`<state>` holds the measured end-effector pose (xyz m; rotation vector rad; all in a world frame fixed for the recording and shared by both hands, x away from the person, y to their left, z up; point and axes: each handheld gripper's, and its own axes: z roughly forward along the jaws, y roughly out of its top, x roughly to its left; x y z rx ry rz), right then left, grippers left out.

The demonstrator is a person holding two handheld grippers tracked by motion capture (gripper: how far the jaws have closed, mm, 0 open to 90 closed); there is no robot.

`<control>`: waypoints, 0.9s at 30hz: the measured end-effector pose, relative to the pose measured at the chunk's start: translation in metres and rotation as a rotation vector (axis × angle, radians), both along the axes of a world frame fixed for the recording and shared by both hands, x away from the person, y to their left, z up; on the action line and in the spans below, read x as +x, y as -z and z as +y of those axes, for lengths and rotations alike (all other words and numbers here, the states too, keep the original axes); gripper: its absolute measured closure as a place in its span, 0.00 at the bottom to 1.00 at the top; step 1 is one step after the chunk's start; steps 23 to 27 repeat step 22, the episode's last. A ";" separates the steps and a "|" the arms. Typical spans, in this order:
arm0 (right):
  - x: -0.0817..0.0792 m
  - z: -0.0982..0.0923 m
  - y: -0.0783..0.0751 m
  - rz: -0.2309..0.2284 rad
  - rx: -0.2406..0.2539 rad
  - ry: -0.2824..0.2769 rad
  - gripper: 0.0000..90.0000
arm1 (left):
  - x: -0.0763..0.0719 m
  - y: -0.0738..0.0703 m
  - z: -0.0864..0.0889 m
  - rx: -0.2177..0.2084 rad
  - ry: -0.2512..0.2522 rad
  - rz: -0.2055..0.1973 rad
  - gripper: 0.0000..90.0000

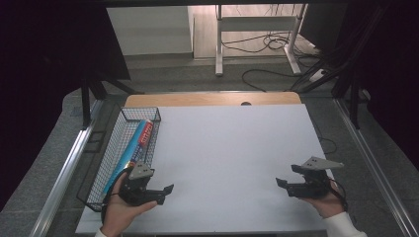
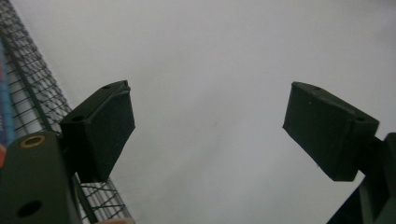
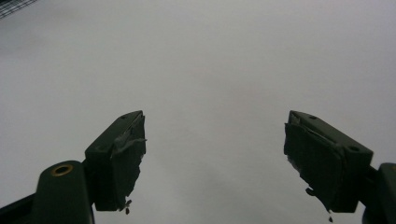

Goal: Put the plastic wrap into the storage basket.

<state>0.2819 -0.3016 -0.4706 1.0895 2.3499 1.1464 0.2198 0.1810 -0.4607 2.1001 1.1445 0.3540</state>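
A black wire basket (image 1: 112,148) stands along the left edge of the white table top (image 1: 232,148). A long blue box with a red label (image 1: 134,148) lies lengthwise inside it. My left gripper (image 1: 166,193) is held at the front left, just right of the basket's near end, pointing right, open and empty. In the left gripper view its jaws (image 2: 210,102) stand wide over bare white surface, with the basket mesh (image 2: 32,88) and a sliver of the blue box (image 2: 3,112) at the left. My right gripper (image 1: 285,176) hovers at the front right, open and empty (image 3: 215,123).
A strip of wooden table (image 1: 212,98) shows beyond the white sheet. Metal rails (image 1: 64,173) run along both sides of the table. Behind it are a white desk frame (image 1: 257,29) and cables on the floor (image 1: 267,44).
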 end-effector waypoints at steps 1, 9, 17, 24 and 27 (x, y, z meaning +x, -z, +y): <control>-0.001 0.002 0.001 -0.001 -0.001 -0.006 0.24 | 0.001 0.001 0.000 0.007 -0.003 0.003 0.18; -0.006 0.010 0.006 -0.003 -0.012 -0.029 0.24 | 0.005 0.005 0.000 -0.011 -0.006 0.025 0.18; -0.007 0.009 0.007 -0.011 -0.017 -0.026 0.23 | 0.006 0.003 0.001 -0.016 -0.002 0.025 0.18; -0.009 0.008 0.007 -0.018 -0.017 -0.022 0.23 | 0.007 0.003 0.001 -0.013 0.004 0.029 0.18; -0.009 0.008 0.007 -0.018 -0.017 -0.022 0.23 | 0.007 0.003 0.001 -0.013 0.004 0.029 0.18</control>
